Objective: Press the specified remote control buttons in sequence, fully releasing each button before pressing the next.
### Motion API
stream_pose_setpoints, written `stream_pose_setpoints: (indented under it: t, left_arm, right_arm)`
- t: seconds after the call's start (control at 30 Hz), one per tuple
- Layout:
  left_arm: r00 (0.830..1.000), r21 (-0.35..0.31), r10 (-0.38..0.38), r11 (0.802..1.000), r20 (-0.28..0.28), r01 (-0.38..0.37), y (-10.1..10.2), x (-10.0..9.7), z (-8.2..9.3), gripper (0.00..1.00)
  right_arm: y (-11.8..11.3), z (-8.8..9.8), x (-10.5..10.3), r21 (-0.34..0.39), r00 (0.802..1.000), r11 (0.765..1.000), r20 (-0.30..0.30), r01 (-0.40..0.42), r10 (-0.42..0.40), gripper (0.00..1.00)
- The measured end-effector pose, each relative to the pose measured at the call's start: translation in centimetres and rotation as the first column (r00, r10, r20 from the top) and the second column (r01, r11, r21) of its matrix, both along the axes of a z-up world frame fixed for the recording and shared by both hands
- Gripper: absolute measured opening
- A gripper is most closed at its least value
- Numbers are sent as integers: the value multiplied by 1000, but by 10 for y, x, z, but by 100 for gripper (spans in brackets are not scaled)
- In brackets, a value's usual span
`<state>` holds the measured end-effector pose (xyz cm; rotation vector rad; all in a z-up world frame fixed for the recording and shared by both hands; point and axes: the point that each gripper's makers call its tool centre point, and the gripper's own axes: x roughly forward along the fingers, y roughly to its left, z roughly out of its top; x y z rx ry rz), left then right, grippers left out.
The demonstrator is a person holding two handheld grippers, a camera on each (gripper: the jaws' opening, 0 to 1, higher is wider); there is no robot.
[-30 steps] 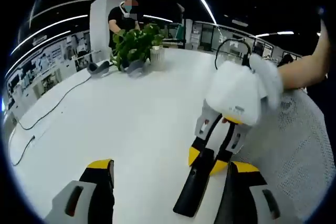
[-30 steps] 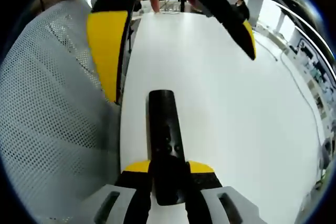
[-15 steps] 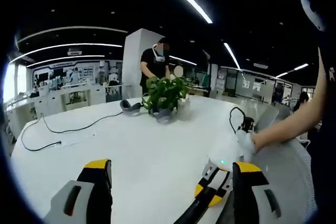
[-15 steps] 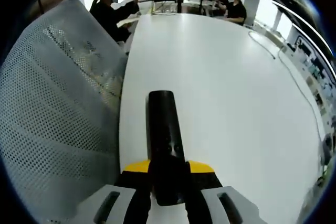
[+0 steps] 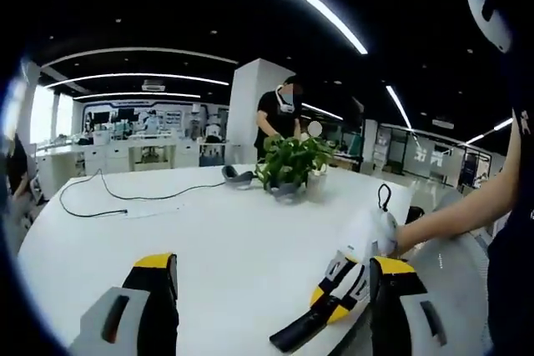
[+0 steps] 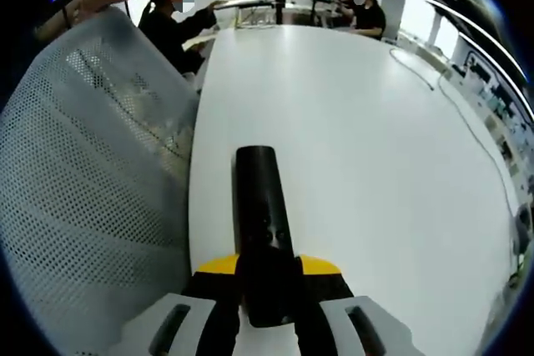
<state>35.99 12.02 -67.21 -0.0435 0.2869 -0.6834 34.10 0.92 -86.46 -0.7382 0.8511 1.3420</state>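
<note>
While the black remote control (image 6: pixel 261 224) is lying flat on the white table (image 6: pixel 367 147), close to the table's edge, the right gripper (image 6: pixel 265 277) is pinching its near end between the yellow-tipped jaws, clamped tight on it. From the left gripper view, that same remote (image 5: pixel 304 333) is poking out toward the camera, with the right gripper (image 5: pixel 344 287) showing behind it and a person's forearm (image 5: pixel 455 214) reaching in from the right. The left gripper (image 5: pixel 267 277) is hanging raised above the table with its jaws spread wide and nothing between them.

For a clean press, I'd judge the left gripper is needing to come down over the button face, narrow to one jaw tip, touch a single button squarely, then lift fully clear before the next one, while the right one is keeping the remote steady and in sight.

Beside the table, a white mesh chair back (image 6: pixel 92 172) is crowding the edge. Further off, a potted green plant (image 5: pixel 292 160) is sitting on the table, with a cable (image 5: pixel 108 199) trailing across it, and a person in black (image 5: pixel 278 118) is standing behind.

No button markings or brand lettering are legible on the remote; the small marks on its face are too blurred to read.
</note>
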Motion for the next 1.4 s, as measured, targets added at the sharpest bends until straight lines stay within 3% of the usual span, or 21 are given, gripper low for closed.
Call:
stream_pose_setpoints:
  t: [0.2,0.33,0.5,0.67,0.83,0.87,1.07,1.13,1.4]
  left_arm:
    - [995,82,88,992,38,-91,18,1,-2,100]
    - [992,16,121,992,28,-121,23,-3,2,100]
    - [986,51,164,985,42,-166,30,-8,-2,100]
    - [984,88,156,983,81,-163,29,-7,-1,100]
    - [976,1,206,978,73,-207,41,-5,5,100]
    - [975,-7,209,978,74,-209,41,-5,6,100]
    - [977,9,202,979,65,-203,40,-6,3,100]
    - [977,-50,190,981,99,-186,35,-8,15,100]
    - [978,8,188,982,92,-189,37,-8,7,100]
  right_arm:
    - [1,1,1,15,1000,1000,-10,20,-20,21]
    - [1,0,1,14,1000,1000,-5,18,-18,21]
    - [1,0,1,17,1000,1000,-2,17,-17,22]
    - [1,0,2,41,999,999,-12,31,-30,21]
    - [2,0,1,34,999,999,36,-26,25,21]
    - [1,0,1,35,1000,999,23,-10,10,21]
    - [2,0,2,30,999,999,32,-24,23,21]
    - [2,0,2,34,999,999,34,-25,24,21]
    - [2,1,2,46,999,999,34,-18,16,21]
